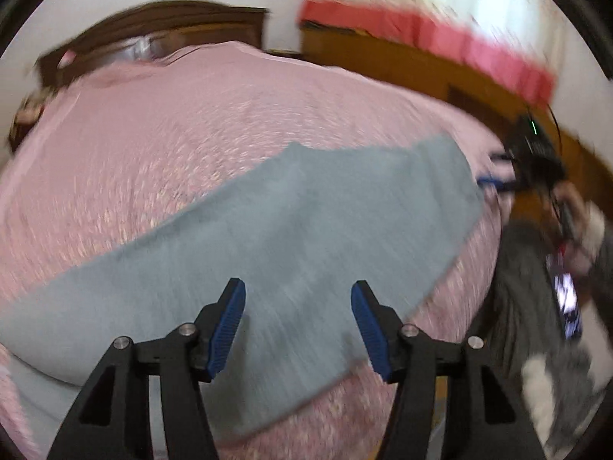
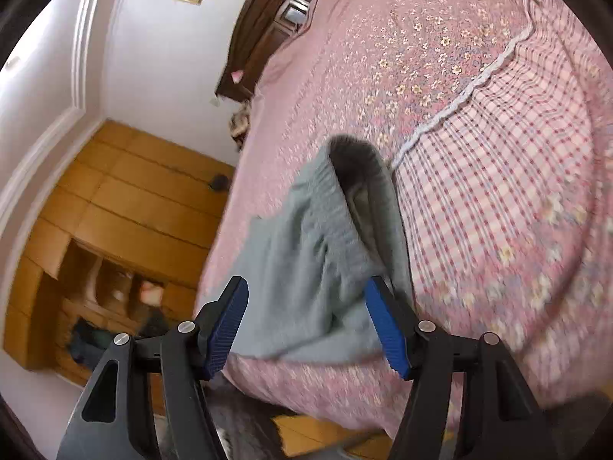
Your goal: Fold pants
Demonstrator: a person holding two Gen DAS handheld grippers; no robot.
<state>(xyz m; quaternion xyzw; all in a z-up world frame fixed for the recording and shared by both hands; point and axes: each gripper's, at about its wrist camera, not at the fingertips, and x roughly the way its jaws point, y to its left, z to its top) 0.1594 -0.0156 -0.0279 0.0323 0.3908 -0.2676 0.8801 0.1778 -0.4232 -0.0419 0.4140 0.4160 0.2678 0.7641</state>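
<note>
The grey pants (image 1: 291, 237) lie spread across the pink bed (image 1: 161, 130), running from lower left to upper right in the left wrist view. My left gripper (image 1: 298, 327) is open and empty just above the cloth near its front edge. In the right wrist view the pants' ribbed waistband end (image 2: 325, 245) lies rumpled at the bed's edge with its opening (image 2: 352, 161) gaping. My right gripper (image 2: 306, 322) is open, its jaws on either side of that end, holding nothing. The right gripper also shows in the left wrist view (image 1: 498, 170) at the pants' far right end.
The bedspread has a flowered part (image 2: 402, 46) and a checked part (image 2: 498, 176). A dark wooden headboard (image 1: 153, 27) stands at the back. Wooden cabinets (image 2: 126, 207) and floor lie beside the bed. The person's arm and body (image 1: 544, 276) are at the right.
</note>
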